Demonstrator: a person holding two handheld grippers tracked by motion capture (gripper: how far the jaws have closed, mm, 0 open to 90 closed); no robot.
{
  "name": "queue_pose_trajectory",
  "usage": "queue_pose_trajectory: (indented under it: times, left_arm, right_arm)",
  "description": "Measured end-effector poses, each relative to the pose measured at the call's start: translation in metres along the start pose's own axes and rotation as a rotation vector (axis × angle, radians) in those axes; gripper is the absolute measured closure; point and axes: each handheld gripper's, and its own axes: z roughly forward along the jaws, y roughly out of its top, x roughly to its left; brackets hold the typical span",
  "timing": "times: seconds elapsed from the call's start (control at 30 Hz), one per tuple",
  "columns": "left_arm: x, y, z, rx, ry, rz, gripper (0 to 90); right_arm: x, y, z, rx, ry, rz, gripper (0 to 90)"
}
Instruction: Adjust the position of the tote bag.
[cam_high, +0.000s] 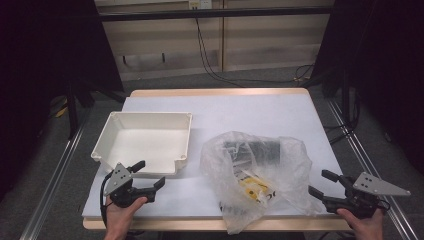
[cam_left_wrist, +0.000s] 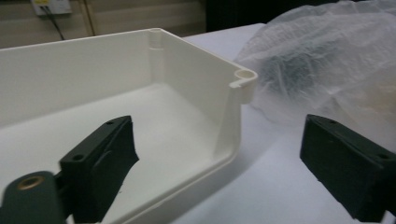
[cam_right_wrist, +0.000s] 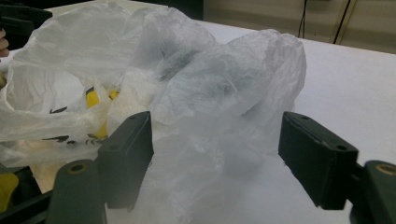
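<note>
A crumpled clear plastic bag (cam_high: 260, 170) lies at the table's front middle, with a dark cylinder (cam_high: 257, 149) and yellow-printed packets (cam_high: 255, 187) inside it. A shallow white plastic box (cam_high: 145, 142) sits empty to its left. My left gripper (cam_high: 149, 175) is open at the box's near right corner (cam_left_wrist: 243, 79), one jaw over the box floor. My right gripper (cam_high: 322, 184) is open at the bag's right edge, and the bag (cam_right_wrist: 205, 93) bulges between its jaws without being pinched.
The white tabletop (cam_high: 260, 112) has a wooden rim. Black cables (cam_high: 210, 65) trail over the grey floor beyond it. Metal rails (cam_high: 50, 185) run along both sides of the table.
</note>
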Motion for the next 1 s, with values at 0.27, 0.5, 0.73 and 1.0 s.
queue_pose_trajectory:
  times: [0.27, 0.5, 0.73, 1.0]
  left_arm:
    - [-0.012, 0.003, 0.003, 0.024, -0.046, 0.019, 28.4]
    - [-0.021, 0.01, 0.01, 0.067, -0.101, 0.047, 40.6]
    - [-0.034, 0.015, 0.017, 0.069, -0.172, 0.064, 51.3]
    - [-0.053, 0.021, 0.021, 0.07, -0.256, 0.086, 55.7]
  right_arm:
    - [0.003, 0.004, -0.003, 0.006, 0.032, -0.002, 40.6]
    - [0.005, 0.007, -0.006, 0.011, 0.078, -0.007, 52.9]
    - [0.013, 0.009, -0.003, 0.037, 0.126, -0.026, 65.2]
    - [0.028, 0.005, -0.005, 0.087, 0.154, -0.053, 67.0]
